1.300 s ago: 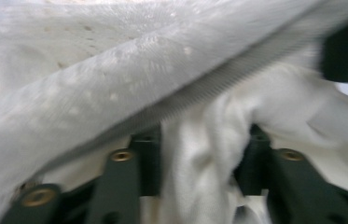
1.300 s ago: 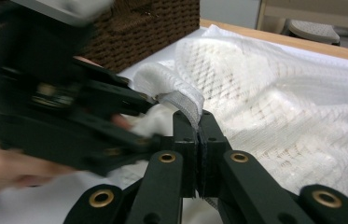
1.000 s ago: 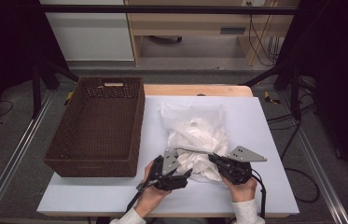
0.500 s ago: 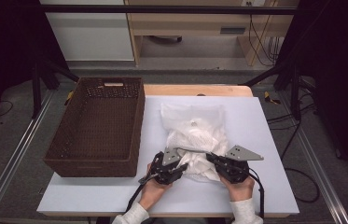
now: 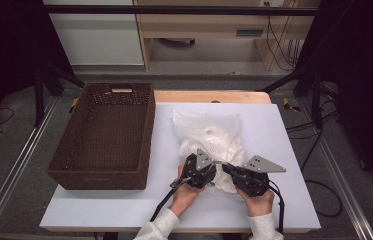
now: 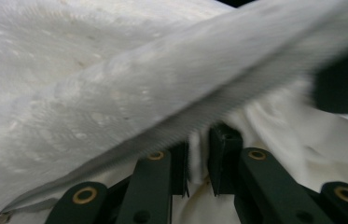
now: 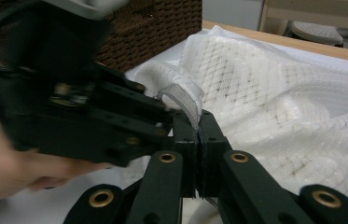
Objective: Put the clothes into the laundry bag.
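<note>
The fingers [image 7: 211, 135] of the right gripper [image 7: 200, 140] are pressed together on a band-like edge of the white, waffle-textured knitted garment [image 5: 209, 142], which loops up between them in the right gripper view. In the left gripper view, the fingers [image 6: 223, 154] of the left gripper [image 6: 198, 161] stand nearly together, having just been closing, with a ribbed hem of the same cloth pinched in the narrow gap. From the high view we place the garment at the table's centre, crumpled toward 6 o'clock, where both grippers meet at its near edge: the left gripper [image 5: 199, 172] at about 7 o'clock of the cloth, the right gripper [image 5: 229, 172] just beside it at 5 o'clock. The dark brown woven rectangular basket [image 5: 101, 135] stands at 9 o'clock of the garment, close beside it, on the white tabletop [image 5: 284, 150]. The person's hands in pale sleeves enter from 6 o'clock.
</note>
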